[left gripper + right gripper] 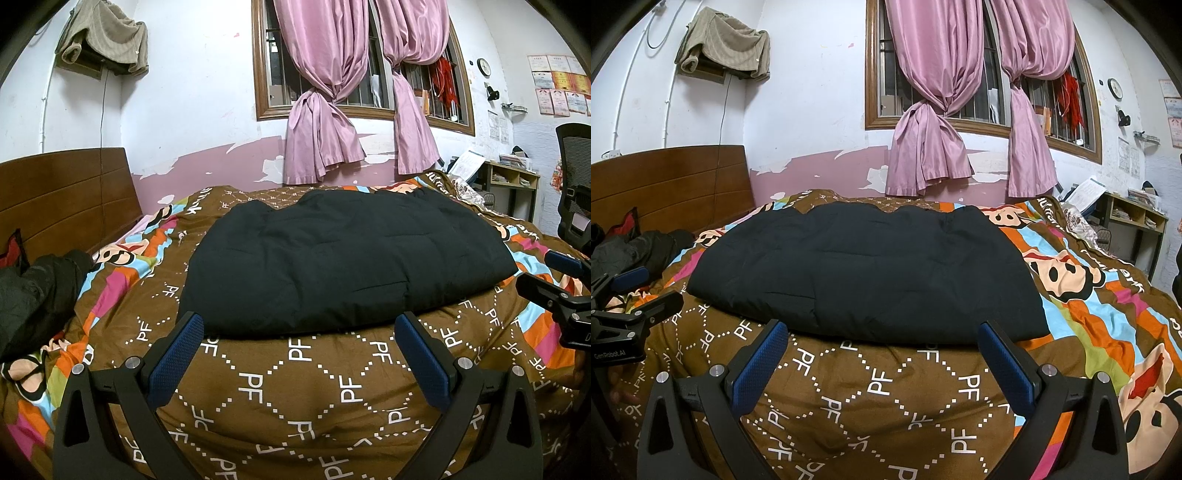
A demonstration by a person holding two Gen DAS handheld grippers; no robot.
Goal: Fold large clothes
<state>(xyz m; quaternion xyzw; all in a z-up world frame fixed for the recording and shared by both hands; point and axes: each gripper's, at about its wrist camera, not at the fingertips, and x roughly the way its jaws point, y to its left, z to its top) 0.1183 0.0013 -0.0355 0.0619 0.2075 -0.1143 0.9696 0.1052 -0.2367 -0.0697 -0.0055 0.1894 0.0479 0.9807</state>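
Lying flat and broad across the middle of the bed (280,398): a black padded garment (343,258), already looking like a thick, roughly rectangular slab, no sleeves showing, near edge fairly straight, far edge a little wavy. Resting on a brown quilt (871,391) printed with "PF" lettering and cartoon patches. Judging the folding as well along, at least one fold seemingly in place; possibly needing one more fold to halve the slab, or just a tidy of that wavy far edge, though not telling from here which.

Hovering just short of the near edge, left tongs (299,354) standing wide apart, blue pads (177,354) empty, gripping nothing, not touching the cloth. Sitting likewise toward the other end of the near edge, right tongs (882,354) spread wide and empty; each pair showing at the margin of the other's view, so held side by side.

Further out: another dark heap of clothing (33,295) bunched at the left by the wooden headboard (62,199), seemingly waiting its turn. Beyond the bed, pink knotted curtains (325,110) hanging at a barred window, a beige cloth (727,40) draped on a wall shelf, a small desk (1137,214) with papers at the far right
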